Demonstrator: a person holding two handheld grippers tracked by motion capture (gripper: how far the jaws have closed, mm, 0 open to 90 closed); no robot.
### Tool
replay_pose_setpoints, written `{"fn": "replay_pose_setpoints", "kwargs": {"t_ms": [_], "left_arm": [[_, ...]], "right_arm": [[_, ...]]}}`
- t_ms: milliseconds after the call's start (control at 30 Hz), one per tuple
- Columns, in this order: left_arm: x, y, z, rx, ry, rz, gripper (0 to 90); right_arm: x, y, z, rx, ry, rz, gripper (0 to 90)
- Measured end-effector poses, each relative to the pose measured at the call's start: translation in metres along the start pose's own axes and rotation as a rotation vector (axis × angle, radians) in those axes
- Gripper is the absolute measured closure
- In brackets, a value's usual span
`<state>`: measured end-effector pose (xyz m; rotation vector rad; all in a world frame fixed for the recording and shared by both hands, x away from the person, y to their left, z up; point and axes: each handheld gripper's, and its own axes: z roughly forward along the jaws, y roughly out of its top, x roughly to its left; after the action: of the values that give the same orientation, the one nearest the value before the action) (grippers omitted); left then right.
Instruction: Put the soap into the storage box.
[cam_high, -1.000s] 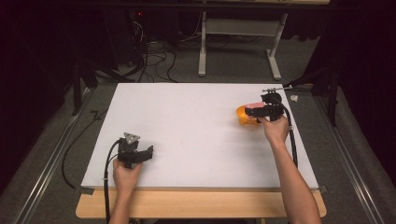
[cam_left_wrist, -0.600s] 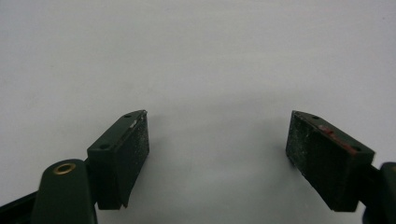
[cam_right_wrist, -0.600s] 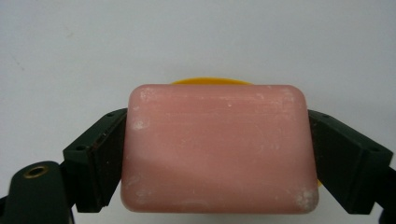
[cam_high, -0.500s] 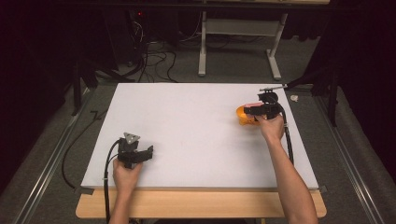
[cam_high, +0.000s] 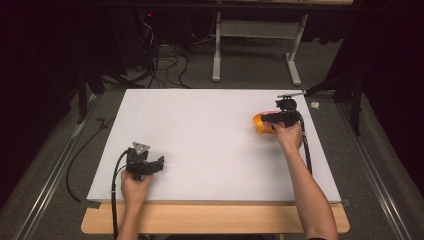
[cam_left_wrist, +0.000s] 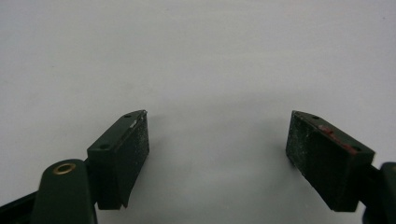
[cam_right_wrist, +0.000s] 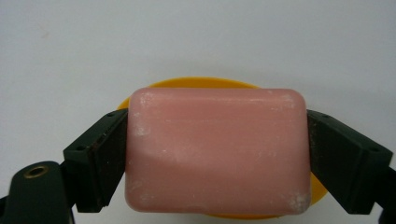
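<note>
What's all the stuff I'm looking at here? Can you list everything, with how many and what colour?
Soap bar: one, pink, between the right gripper's jaws, over the dish.
Dish: one, orange-yellow, on the table's right side, under the soap.
Table: one, white top with a wooden front edge, centre of the high view.
Cables: several, black, on the grey floor beyond the table.
Frame legs: two, white, on the floor behind the table.
Left gripper: one, black, open over bare table at the near left.
Right gripper: one, black, closed on the soap.
Hands: two, one holding each gripper.
</note>
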<state>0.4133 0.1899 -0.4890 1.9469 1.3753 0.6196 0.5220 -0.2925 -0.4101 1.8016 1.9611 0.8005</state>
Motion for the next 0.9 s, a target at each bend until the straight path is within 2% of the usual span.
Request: {"fn": "replay_pose_setpoints", "kwargs": {"t_ms": [500, 900], "left_arm": [[0.0, 0.0, 0.0, 0.0, -0.001, 0.0, 21.6], [0.0, 0.0, 0.0, 0.0, -0.001, -0.001, 21.6]], "right_arm": [[0.0, -0.001, 0.011, 0.014, -0.027, 0.019, 13.7], [0.003, -0.003, 0.019, 0.028, -0.05, 0.016, 13.6]]}}
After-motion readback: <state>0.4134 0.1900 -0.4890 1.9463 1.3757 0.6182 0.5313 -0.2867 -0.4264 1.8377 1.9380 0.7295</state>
